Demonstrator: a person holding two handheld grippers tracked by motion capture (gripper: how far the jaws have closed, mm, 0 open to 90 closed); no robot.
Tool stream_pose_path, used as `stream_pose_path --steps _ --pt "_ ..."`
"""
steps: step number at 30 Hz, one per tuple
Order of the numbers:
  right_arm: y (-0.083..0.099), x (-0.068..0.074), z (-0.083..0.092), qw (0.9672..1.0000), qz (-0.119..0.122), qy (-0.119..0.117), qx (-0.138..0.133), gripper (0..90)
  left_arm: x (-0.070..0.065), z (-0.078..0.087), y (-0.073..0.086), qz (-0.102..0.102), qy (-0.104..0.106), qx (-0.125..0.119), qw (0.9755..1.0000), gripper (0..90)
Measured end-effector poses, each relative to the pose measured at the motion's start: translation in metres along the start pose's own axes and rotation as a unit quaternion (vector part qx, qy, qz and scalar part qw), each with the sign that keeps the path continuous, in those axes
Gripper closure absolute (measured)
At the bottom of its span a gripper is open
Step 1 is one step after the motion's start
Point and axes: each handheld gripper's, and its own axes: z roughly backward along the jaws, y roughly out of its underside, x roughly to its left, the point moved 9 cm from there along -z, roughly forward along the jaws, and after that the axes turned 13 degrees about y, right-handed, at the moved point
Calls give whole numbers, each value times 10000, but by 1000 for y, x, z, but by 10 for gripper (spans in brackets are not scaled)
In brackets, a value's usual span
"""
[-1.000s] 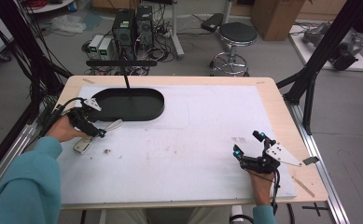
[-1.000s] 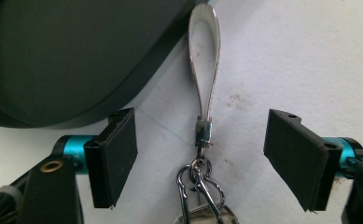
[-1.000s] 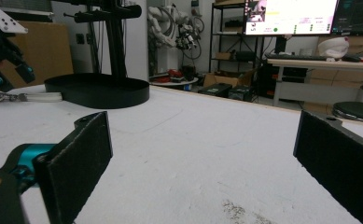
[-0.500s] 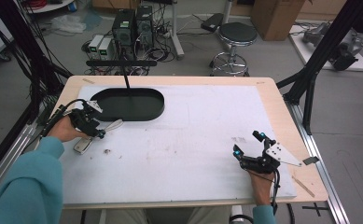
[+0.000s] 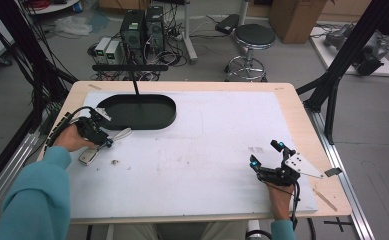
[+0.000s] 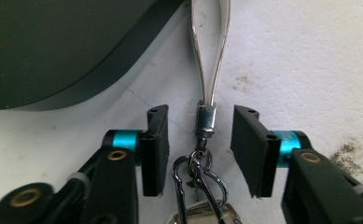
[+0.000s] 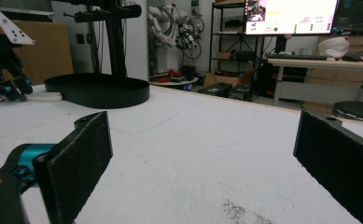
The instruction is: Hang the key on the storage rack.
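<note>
Keychain not yet gripped, lying on the counter beside the black tray.

High view: we rest our left gripper [image 5: 103, 141] over the keychain [image 5: 113, 137] on the counter [image 5: 207, 145]. Left gripper view: its jaws have just been closing around the metal clasp [image 6: 205, 119], gaps both sides; pinch and lift remain. Right gripper view: our right gripper [image 7: 202, 158] is spread, holding nothing.

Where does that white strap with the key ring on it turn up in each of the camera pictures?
High view: the white strap lies at the left, by the left gripper, just below the black oval tray.
Left gripper view: the strap runs up the top middle; its metal clasp sits between the open jaws, which have just been closing.
Right gripper view: far left, a pale strip beside the tray.
Shared landmark: the black oval tray.
</note>
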Motion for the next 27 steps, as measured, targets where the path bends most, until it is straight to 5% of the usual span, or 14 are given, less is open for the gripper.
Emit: stream_pose_path --steps 27 --pt "0 0 0 10000 -10 4 18 39 -3 -5 1 35 13 156 9999 813"
